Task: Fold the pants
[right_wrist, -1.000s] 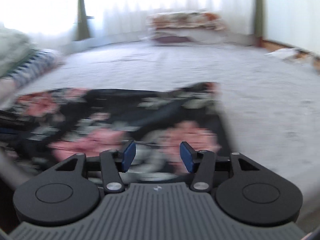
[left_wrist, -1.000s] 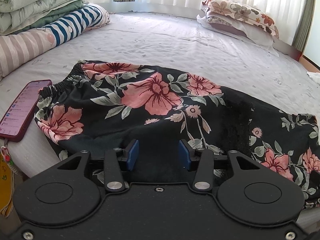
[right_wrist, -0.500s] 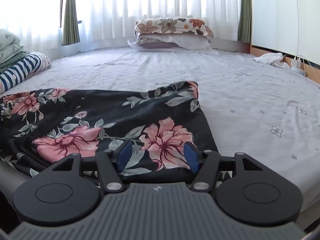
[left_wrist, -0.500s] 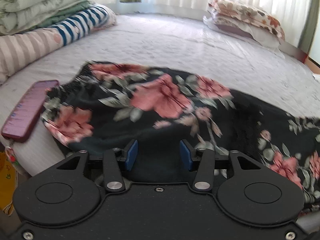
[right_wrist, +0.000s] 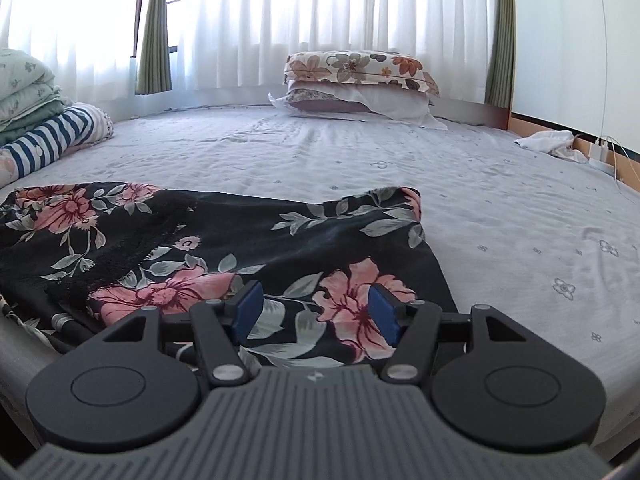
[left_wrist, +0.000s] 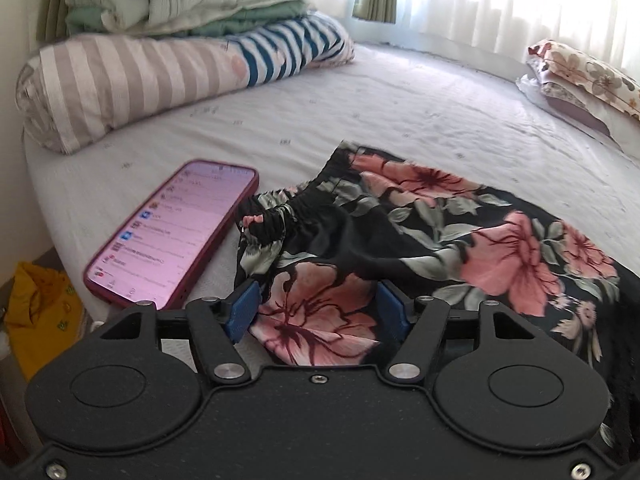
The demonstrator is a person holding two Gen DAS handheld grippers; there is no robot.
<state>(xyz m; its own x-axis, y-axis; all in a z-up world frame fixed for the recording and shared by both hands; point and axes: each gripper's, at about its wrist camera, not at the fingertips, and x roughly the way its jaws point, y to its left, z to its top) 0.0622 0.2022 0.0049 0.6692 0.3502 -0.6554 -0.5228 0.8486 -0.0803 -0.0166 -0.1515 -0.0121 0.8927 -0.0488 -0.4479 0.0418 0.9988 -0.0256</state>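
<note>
Black floral pants lie flat on the bed before you. Your left gripper, jaws just widened, straddles the waistband corner without pinching; your right gripper hovers spread over the hem. At ten o'clock, a phone.

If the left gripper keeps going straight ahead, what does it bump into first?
Most likely the pants. The left gripper is open and tilted down at their waistband end, with floral fabric already showing between its fingers. The phone lies off to the side, out of that line, though depth is hard to judge.
</note>
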